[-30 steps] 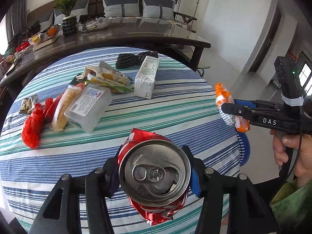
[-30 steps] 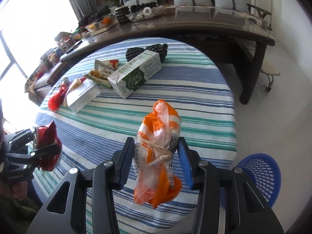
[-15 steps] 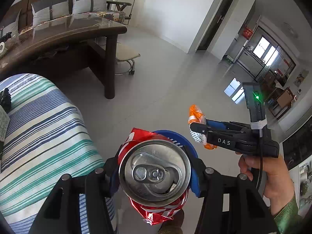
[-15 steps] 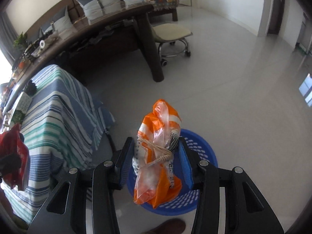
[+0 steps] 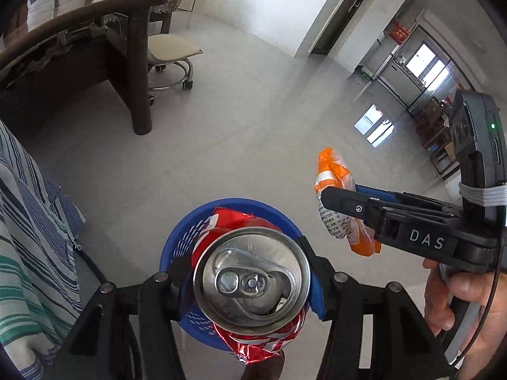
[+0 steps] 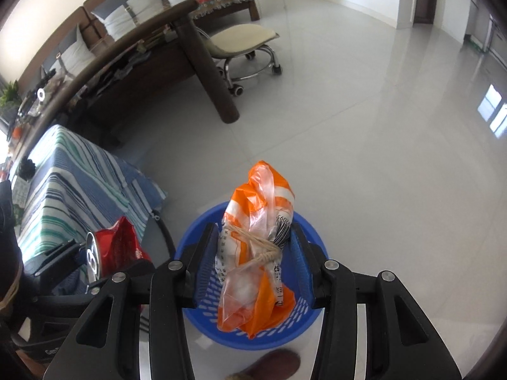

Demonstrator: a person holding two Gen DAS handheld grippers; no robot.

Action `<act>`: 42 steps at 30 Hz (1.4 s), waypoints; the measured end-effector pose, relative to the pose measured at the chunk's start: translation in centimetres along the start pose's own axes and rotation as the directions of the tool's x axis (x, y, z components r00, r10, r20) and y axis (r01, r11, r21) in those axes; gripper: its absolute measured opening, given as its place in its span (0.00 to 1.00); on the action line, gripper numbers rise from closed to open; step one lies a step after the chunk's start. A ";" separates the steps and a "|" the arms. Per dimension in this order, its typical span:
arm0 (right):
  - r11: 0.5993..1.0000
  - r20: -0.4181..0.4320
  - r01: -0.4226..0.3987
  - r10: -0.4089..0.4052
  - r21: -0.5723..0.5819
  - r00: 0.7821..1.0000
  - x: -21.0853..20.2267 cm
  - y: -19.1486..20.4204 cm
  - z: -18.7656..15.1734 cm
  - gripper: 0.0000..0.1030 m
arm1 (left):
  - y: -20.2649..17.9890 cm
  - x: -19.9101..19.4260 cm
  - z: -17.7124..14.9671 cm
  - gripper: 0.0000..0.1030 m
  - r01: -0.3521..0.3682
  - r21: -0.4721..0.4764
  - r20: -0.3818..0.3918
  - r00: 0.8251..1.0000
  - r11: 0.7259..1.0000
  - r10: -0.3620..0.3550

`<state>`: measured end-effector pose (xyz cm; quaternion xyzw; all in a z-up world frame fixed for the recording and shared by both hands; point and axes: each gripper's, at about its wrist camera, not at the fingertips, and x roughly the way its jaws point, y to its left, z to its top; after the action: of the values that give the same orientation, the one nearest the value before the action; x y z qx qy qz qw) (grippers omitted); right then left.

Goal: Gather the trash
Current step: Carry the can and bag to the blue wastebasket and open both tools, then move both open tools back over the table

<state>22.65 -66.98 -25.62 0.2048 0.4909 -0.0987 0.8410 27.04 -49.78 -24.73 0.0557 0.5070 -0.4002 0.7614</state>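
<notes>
My left gripper (image 5: 247, 272) is shut on a crushed red drink can (image 5: 252, 277), silver top facing the camera, held right above a blue plastic basket (image 5: 177, 247) on the floor. My right gripper (image 6: 255, 256) is shut on an orange and clear plastic bag (image 6: 258, 253) tied with string, hanging over the same basket (image 6: 301, 323). The can also shows at the left of the right wrist view (image 6: 114, 250). The bag and right gripper show in the left wrist view (image 5: 339, 205), to the right of the basket.
The striped tablecloth (image 6: 73, 183) hangs at the left beside the basket. A dark wooden desk leg (image 6: 209, 72) and a wheeled stool (image 6: 244, 47) stand further back on the pale tiled floor (image 6: 380, 126). A shoe tip (image 6: 269, 364) shows below the basket.
Both grippers have swung away from the table and come down over the blue basket. The basket looks larger and nearer under both. Can and bag stay gripped.
</notes>
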 end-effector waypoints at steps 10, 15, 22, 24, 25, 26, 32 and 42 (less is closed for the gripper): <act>0.998 0.056 -0.009 0.006 0.069 0.998 -1.3 -1.4 0.2 0.66 | -0.4 -0.4 -0.3 0.69 -0.002 -0.004 0.035 0.999 1.000 0.002; 0.999 0.163 0.022 -0.029 0.046 0.986 -4.0 -0.4 0.4 0.70 | -1.6 -5.9 -1.2 0.69 -0.051 0.023 0.139 0.989 0.998 0.048; 0.997 0.364 0.055 -0.032 -0.051 0.931 -8.9 5.1 0.2 0.77 | -2.3 -16.7 -5.2 0.69 -0.085 0.020 0.259 0.963 0.996 0.077; 0.995 0.414 0.048 -0.008 -0.086 0.910 -10.2 7.5 -0.2 0.80 | -1.4 -19.3 -7.0 0.70 -0.118 0.000 0.277 0.954 0.993 0.114; 0.993 0.436 0.042 0.009 -0.107 0.900 -10.8 8.9 -0.4 0.81 | -0.8 -20.7 -8.1 0.70 -0.138 -0.017 0.283 0.949 0.990 0.137; 0.991 0.454 0.034 0.029 -0.130 0.891 -11.2 10.4 -0.7 0.82 | 0.0 -21.8 -9.1 0.71 -0.157 -0.032 0.286 0.945 0.987 0.159; 0.948 0.456 -0.032 0.182 -0.317 0.871 -11.4 20.3 -3.9 0.85 | 7.6 -26.9 -16.5 0.71 -0.331 -0.160 0.252 0.897 0.930 0.362; 0.750 0.137 -0.160 0.317 -0.641 0.939 -5.6 36.9 -14.6 0.86 | 22.2 -33.1 -26.1 0.71 -0.518 -0.393 0.118 0.791 0.760 0.601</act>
<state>21.90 -27.68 -17.96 -0.0356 0.3614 0.1535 0.9190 17.40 -3.72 -17.34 0.0252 0.4331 -0.0627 0.8988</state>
